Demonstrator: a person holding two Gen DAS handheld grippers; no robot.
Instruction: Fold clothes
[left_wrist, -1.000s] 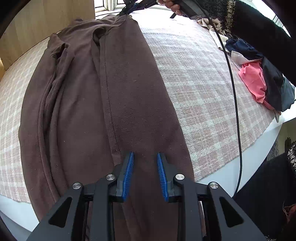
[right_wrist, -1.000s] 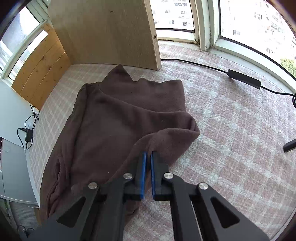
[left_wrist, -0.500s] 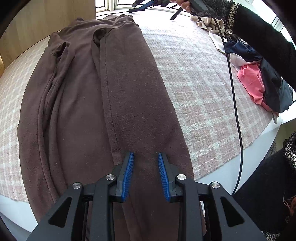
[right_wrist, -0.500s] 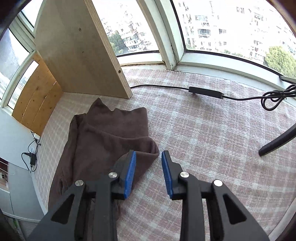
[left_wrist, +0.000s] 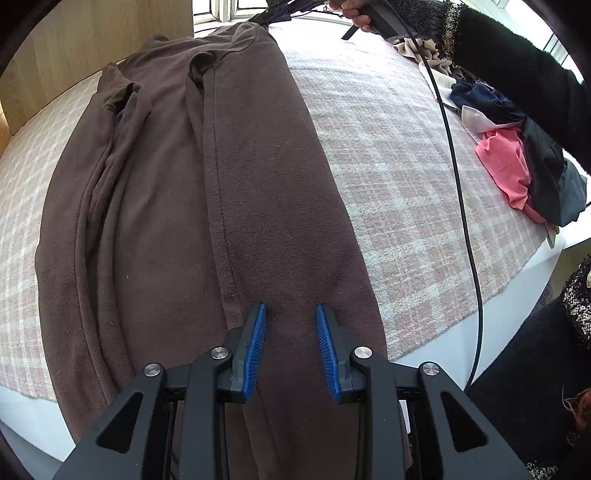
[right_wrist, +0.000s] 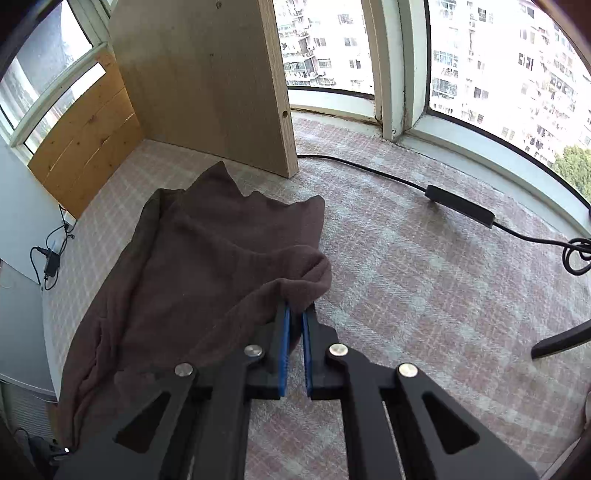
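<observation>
Right wrist view: the right gripper (right_wrist: 295, 314), spread half a second ago, now pinches a corner of the brown garment (right_wrist: 207, 280).
Left gripper (left_wrist: 291, 314) hovers lower — jaws parted over the long, lengthwise-folded cloth stretching ahead.

Black two-finger grippers, person wearing dark knitwear

Left gripper (left_wrist: 290, 314) and right gripper (right_wrist: 295, 314) showing blue ribbed pads, silver screws, triangular cut-outs; fuzzy black sleeve (left_wrist: 517, 70) with speckled cuff trailing a black cable (left_wrist: 461, 192).

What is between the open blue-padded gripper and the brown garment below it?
Nothing visible. The left gripper hangs with its jaws apart directly over the brown garment, bare cloth showing between them. The black cable runs off to the side.
</observation>
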